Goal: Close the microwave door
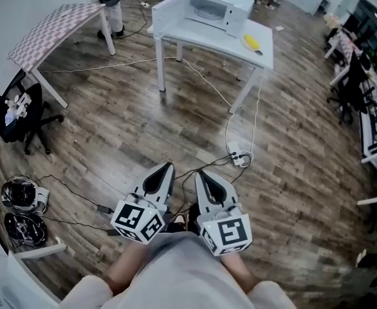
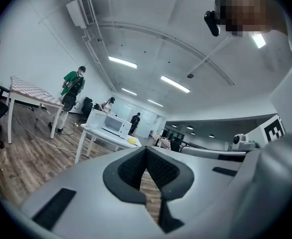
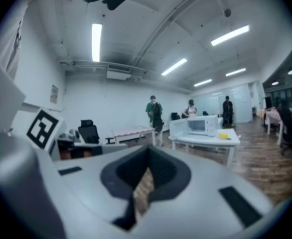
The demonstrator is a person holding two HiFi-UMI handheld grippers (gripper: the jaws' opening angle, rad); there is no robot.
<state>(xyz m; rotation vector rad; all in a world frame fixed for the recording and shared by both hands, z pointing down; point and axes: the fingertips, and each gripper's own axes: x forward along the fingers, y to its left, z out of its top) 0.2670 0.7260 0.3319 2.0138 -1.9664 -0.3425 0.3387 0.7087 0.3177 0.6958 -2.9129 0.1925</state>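
The microwave (image 1: 215,8) stands on a white tabletop (image 1: 201,38), far from both claws. Its door (image 1: 168,10) is swung wide open, and a pale round plate shows in the cavity. One yellow object (image 1: 251,42) lies on the tabletop just right of the microwave. Well short of the microwave, low over the wooden floor (image 1: 111,121), the left claw (image 1: 166,169) and right claw (image 1: 199,174) sit side by side, each with its jaws pressed together on nothing. Left of the microwave stand one checkered table (image 1: 53,24) and one black chair (image 1: 21,118). Cables trail from below the microwave to one power strip (image 1: 239,156). Three people (image 3: 153,112) stand beyond the microwave.
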